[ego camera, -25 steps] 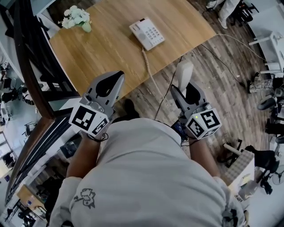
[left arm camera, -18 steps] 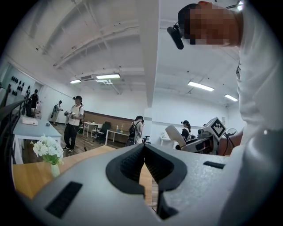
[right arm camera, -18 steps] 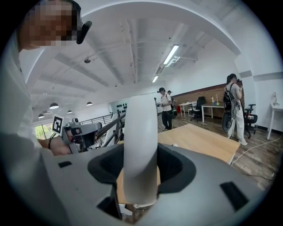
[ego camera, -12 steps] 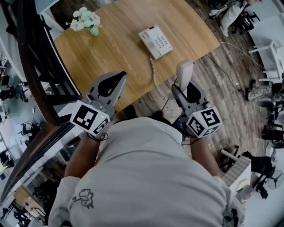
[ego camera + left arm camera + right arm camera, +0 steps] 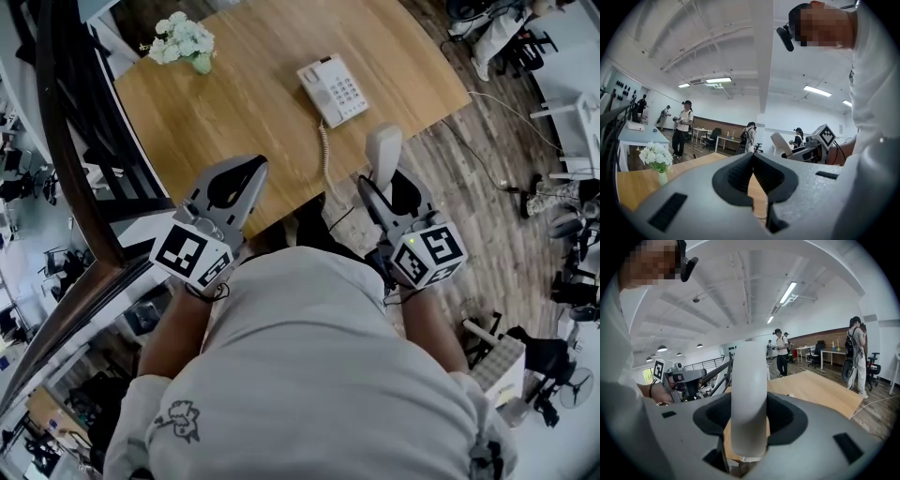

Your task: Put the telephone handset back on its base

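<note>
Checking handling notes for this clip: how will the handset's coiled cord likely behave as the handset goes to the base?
The coiled cord runs loosely from the base over the table edge, so it is probably floppy and springy, pulling little on the handset. Stretched far, it might drag the light-looking base.

handset (image 5: 384, 150) lower end hidden within right tool (image 5: 386, 190) from above, base (image 5: 334, 90) keypad digits illegible
</note>
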`<state>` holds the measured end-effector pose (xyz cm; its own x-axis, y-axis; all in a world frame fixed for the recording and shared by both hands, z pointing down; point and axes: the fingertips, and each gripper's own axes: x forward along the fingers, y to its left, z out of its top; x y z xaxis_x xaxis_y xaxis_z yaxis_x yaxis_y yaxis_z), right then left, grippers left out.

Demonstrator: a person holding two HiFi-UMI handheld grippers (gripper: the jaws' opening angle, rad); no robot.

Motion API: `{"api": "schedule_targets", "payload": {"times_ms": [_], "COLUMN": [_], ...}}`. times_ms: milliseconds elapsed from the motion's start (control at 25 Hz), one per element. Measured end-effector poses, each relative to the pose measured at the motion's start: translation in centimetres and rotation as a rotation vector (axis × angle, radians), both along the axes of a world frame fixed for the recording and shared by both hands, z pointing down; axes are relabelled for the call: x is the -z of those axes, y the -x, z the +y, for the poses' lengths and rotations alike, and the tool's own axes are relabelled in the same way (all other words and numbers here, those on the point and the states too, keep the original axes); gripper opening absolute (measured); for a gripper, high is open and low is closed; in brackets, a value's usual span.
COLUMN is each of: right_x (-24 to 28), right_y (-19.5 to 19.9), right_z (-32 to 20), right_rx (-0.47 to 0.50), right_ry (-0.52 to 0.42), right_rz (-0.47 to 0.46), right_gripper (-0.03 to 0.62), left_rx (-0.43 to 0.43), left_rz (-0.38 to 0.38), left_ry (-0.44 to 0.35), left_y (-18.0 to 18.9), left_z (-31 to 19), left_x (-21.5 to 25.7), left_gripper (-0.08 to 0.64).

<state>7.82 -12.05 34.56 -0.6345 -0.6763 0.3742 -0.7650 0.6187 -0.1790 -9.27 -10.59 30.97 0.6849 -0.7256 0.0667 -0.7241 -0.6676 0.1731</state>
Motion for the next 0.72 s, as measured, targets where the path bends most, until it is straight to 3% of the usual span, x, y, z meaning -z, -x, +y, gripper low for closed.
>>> {"api": "schedule_targets", "payload": {"times_ms": [720], "right_x": [-5.1], "right_y": [-0.6], "right_z": [-9.1], "right_rx": [0.136], "right_ry": [0.106], "right_rz": [0.004], "right_gripper": [0.224], "left_rx": [0.111], "left_rz": [-0.016], "left_ry": [0.078], "left_y": [-2.1], "left_z": [-5.7], "left_x": [-2.7], "left_gripper": [0.006]}}
